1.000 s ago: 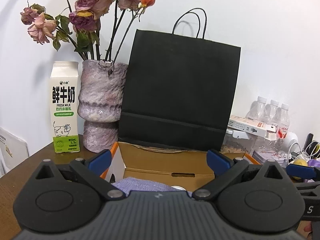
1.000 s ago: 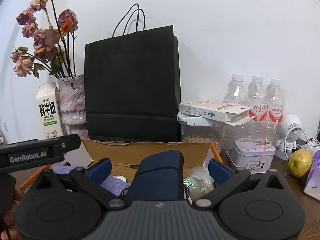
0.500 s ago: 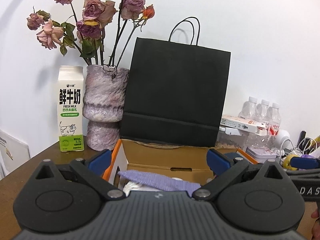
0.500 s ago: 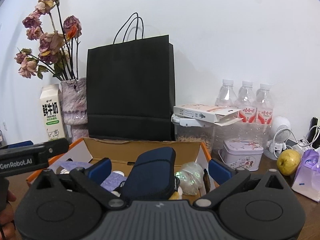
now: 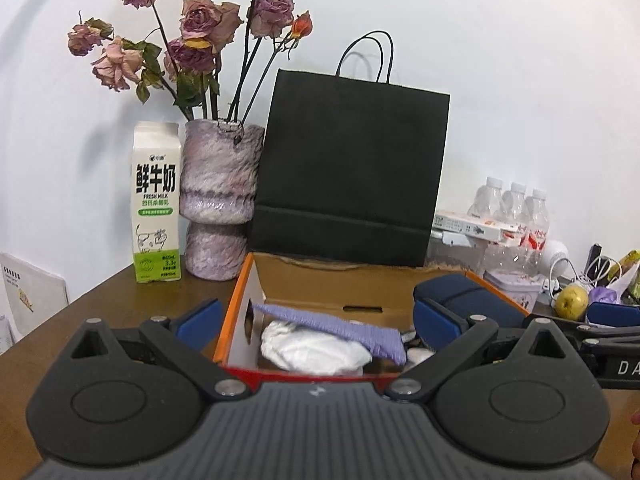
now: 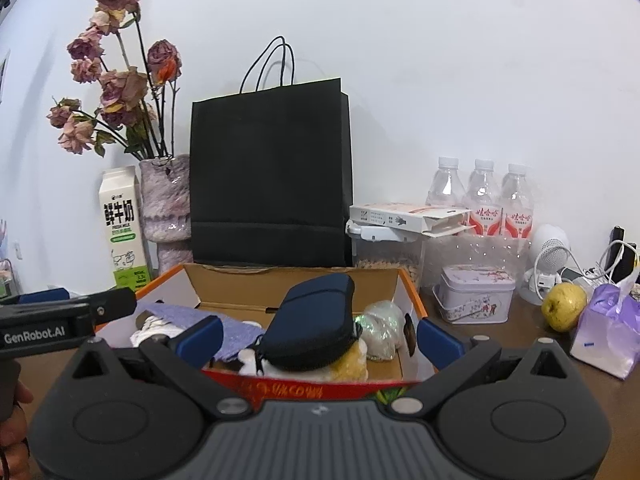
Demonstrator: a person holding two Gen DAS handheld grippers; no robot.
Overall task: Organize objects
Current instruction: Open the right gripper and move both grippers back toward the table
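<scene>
An open cardboard box [image 6: 412, 294] with orange edges sits on a brown table [image 5: 100, 304], and the things being sorted lie inside it. A dark blue zip pouch [image 6: 316, 326] rests tilted on top of the pile near the middle, leaning up toward the back wall of the box. Under and around it are a yellow soft item [image 6: 352, 362], a crumpled clear wrapper [image 6: 382, 322] on the right side, a purple knitted cloth [image 5: 336, 326] lying across a white bundle [image 5: 312, 350] on the left side. The right gripper [image 6: 320, 338] is in front of the box with its blue fingers spread wide, one on either side of the pouch and clear of it, holding nothing. The left gripper [image 5: 318, 322] is also spread wide and empty, its fingers straddling the near left part of the box. Behind the box stands a black paper bag [image 6: 270, 176] with handles. To its left are a fuzzy purple vase [image 5: 220, 204] of dried roses and a milk carton [image 5: 155, 204]. To the right are three water bottles [image 6: 482, 200], a flat carton [image 6: 404, 216] on a clear container, a small tin [image 6: 476, 294], a yellow-green apple [image 6: 564, 306] and a purple tissue pack [image 6: 606, 328].
</scene>
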